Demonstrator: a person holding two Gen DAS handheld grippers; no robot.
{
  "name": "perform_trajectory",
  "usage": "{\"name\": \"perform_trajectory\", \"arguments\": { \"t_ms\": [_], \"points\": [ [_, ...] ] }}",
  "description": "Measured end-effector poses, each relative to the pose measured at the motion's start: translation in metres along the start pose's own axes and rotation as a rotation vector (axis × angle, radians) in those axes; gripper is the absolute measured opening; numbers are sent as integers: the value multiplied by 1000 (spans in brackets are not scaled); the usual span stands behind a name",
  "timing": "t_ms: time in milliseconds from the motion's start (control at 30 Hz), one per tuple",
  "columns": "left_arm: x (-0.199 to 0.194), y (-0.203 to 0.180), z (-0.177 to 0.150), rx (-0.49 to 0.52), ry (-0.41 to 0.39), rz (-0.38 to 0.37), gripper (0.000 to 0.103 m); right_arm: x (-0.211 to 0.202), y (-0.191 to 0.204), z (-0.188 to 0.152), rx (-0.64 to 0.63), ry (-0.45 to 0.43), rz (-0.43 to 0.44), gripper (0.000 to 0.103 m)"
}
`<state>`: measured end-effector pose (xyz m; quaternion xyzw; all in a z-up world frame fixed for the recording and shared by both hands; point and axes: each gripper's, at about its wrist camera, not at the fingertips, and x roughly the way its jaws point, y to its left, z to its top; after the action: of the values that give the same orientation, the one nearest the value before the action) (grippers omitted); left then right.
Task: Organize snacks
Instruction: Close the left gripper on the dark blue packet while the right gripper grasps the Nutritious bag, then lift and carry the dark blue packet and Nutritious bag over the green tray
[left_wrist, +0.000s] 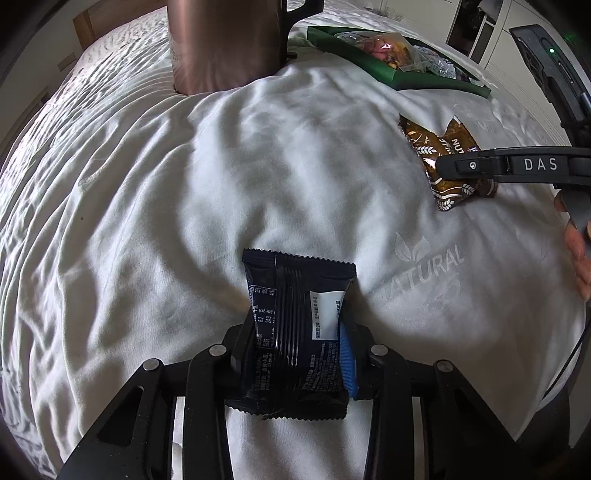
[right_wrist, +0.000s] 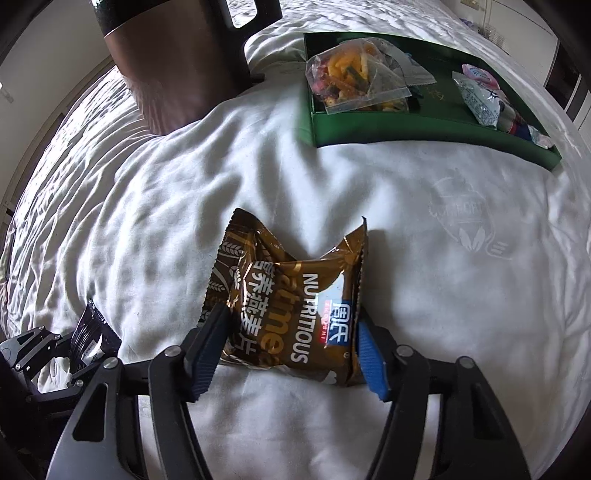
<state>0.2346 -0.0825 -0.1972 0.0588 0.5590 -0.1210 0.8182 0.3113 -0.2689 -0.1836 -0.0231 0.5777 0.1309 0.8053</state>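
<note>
Two wrist fisheyes, steeply downward, close over bed (both share green tray)

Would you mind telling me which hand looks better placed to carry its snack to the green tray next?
Probably the right: its tongs bracket the brown oatmeal packet, nearer the green tray. The left tongs grip the dark packet farther away.

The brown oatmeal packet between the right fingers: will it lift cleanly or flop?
The brown oatmeal packet looks puffy and crinkled, so probably light but yielding under the right gripper. Its glossy film may slip. The loose top corners will likely droop.
</note>
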Motion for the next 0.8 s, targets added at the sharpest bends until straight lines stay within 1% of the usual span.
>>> {"name": "perform_trajectory", "arguments": {
  "t_ms": [100, 133, 167, 233, 267, 300, 333, 367, 433, 600, 700, 800],
  "points": [
    [2, 1, 1, 1, 11, -3, 32, 1, -1, 0, -2, 2, 2, 65],
    [3, 1, 1, 1, 13, -6, 32, 2, -2, 0, 7, 7, 12, 69],
    [3, 1, 2, -3, 14, -9, 32, 4, -1, 2, 7, 11, 18, 71],
    [3, 1, 2, 4, 14, -5, 32, 4, -3, 2, 14, 12, 39, 79],
    [4, 0, 2, 5, 13, -3, 32, 5, -3, 2, 20, 15, 57, 90],
    [4, 0, 2, 6, 13, -2, 32, 6, 0, 3, 19, 17, 65, 95],
    [5, 0, 2, 6, 13, -2, 32, 6, 1, 2, 18, 12, 65, 97],
    [5, 0, 3, 1, 14, -5, 32, 6, 3, 2, 17, 7, 67, 103],
    [5, 2, 3, -10, 16, -18, 32, 7, 8, 2, 13, 4, 73, 103],
    [5, 4, 1, -13, 15, -28, 33, 14, 18, 2, -17, 17, 11, 103],
    [5, 6, 0, -21, 13, -36, 33, 19, 19, 4, 0, 22, -20, 103],
    [4, 8, -1, -26, 14, -43, 33, 19, 14, 8, 27, 24, -31, 103]
  ]
}}
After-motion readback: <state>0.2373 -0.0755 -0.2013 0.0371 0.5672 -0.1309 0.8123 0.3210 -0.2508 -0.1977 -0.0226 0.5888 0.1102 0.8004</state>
